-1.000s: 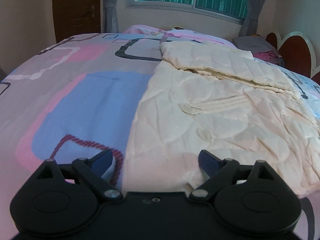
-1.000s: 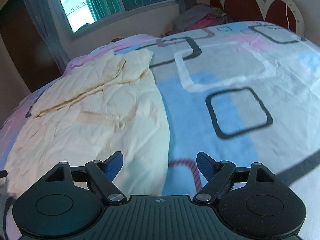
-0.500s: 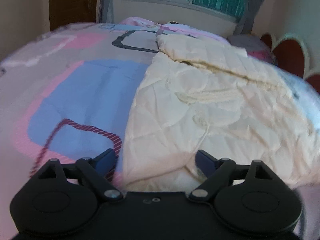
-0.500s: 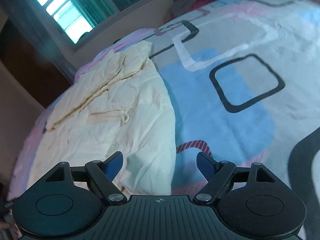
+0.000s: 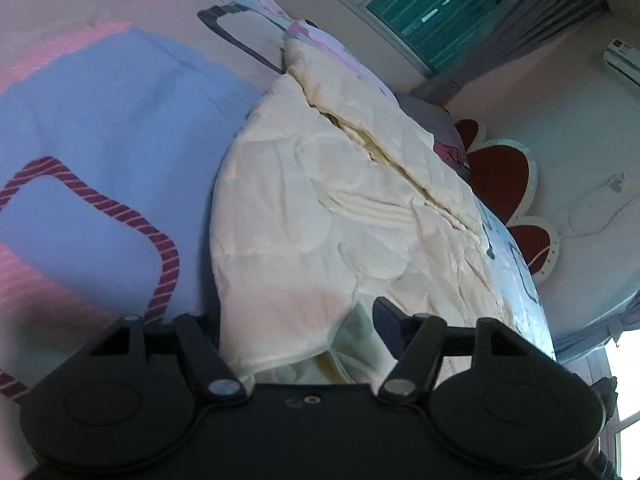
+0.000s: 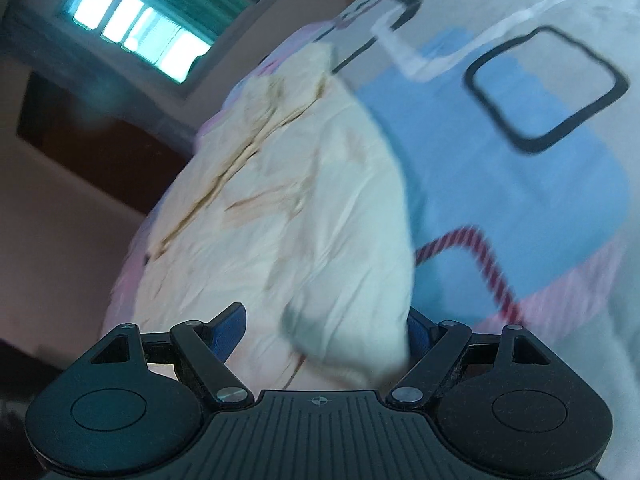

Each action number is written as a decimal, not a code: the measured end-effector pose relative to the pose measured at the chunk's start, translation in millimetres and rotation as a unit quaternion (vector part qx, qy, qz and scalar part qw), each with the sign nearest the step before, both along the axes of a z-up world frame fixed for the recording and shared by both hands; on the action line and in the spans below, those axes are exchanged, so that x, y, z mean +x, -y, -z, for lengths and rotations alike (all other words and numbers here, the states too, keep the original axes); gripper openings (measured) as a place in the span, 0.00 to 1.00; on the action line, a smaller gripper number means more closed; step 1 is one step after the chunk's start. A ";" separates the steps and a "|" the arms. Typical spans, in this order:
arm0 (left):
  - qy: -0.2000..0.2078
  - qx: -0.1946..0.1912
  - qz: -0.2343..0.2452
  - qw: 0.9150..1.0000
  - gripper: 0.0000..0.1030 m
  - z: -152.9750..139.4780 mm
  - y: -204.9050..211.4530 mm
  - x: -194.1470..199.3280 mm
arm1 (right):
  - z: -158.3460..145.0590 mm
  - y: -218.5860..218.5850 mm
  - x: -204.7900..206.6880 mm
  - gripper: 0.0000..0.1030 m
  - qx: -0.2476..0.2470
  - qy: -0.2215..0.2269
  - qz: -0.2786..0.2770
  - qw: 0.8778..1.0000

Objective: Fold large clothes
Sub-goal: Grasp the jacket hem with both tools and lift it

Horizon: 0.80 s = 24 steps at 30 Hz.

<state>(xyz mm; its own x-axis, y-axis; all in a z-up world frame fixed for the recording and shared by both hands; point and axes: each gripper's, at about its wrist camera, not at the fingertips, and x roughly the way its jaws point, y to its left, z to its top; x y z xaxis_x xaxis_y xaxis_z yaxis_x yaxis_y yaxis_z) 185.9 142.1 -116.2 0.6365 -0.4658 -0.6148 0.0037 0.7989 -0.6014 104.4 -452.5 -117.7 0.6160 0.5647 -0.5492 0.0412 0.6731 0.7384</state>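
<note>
My left gripper (image 5: 296, 320): at the near corner of the cream garment (image 5: 320, 208). Its jaws have just been closing, and that corner is bunched up between them. The left finger is hidden behind the cloth, so I cannot tell whether the pads press on it yet.
My right gripper (image 6: 324, 328): at the garment's other near corner, jaws standing wide. A rounded fold of cloth lies between them, against the right blue pad (image 6: 418, 330) and clear of the left one. I see no squeeze on it.
Cream garment (image 6: 288, 208): spread flat and wrinkled on the bedspread (image 5: 100, 112), running from my grippers toward the window (image 5: 432, 8). Its far part is folded over, with a long seam line across the middle.
Bedspread (image 6: 520, 184): it lies under the garment and on both sides of it, patterned with blue and pink blocks, dark square outlines and a red striped loop near the garment's near edge.
Headboard (image 5: 500, 176): beyond the garment's far right side in the left view, with red scalloped panels.
Window: past the garment's far end, with green blinds.
</note>
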 end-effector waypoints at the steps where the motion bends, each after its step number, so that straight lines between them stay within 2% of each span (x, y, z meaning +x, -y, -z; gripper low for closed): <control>1: -0.002 -0.001 -0.001 1.000 0.50 0.9 -0.2 1.0 | 0.9 -0.7 -0.6 0.68 0.000 0.000 0.002 1.000; 2: -0.005 -0.006 -0.003 1.000 0.43 2.3 -1.9 2.5 | 2.9 -0.1 0.9 0.46 0.001 -0.007 0.005 1.000; 3: -0.011 -0.013 -0.004 1.000 0.28 4.1 -3.7 4.7 | 5.3 1.3 2.9 0.31 0.003 -0.016 0.014 1.000; 4: -0.015 -0.016 -0.004 1.000 0.19 5.6 -4.5 6.7 | 7.0 2.3 3.9 0.28 0.006 -0.021 0.019 1.000; 5: -0.012 -0.014 -0.004 1.000 0.14 4.5 -4.3 7.3 | 4.8 1.7 3.0 0.19 0.003 -0.014 0.019 1.000; 6: 0.003 -0.018 -0.004 1.000 0.09 0.5 -3.8 5.1 | -0.5 0.9 0.6 0.18 -0.001 -0.003 0.019 1.000; 9: 0.070 -0.053 -0.015 0.996 0.08 -13.5 -9.1 -15.6 | -16.2 4.8 -11.8 0.14 0.012 0.039 0.021 0.999; 10: 0.067 -0.042 -0.021 0.997 0.08 -13.8 -9.2 -18.1 | -17.6 5.3 -13.8 0.14 0.006 0.043 0.020 0.999; 12: 0.016 0.000 -0.030 0.999 0.08 -2.1 -6.2 -11.7 | -10.0 1.5 -5.9 0.14 -0.020 0.015 0.009 1.000; 14: -0.002 -0.008 -0.042 0.999 0.08 8.1 -4.9 -7.7 | -4.6 -3.9 1.8 0.14 -0.028 -0.001 0.010 1.000; 17: 0.020 -0.041 -0.063 0.997 0.07 0.2 -6.5 -11.9 | -18.7 0.2 1.9 0.14 -0.001 0.031 0.026 0.999; 19: 0.046 -0.061 -0.069 0.995 0.07 -11.6 -7.9 -16.8 | -34.9 1.1 4.7 0.14 -0.007 0.054 0.023 0.998; 24: 0.111 -0.074 -0.080 0.988 0.07 -56.7 -5.5 -12.2 | -81.2 4.9 27.6 0.14 -0.005 0.106 0.021 0.994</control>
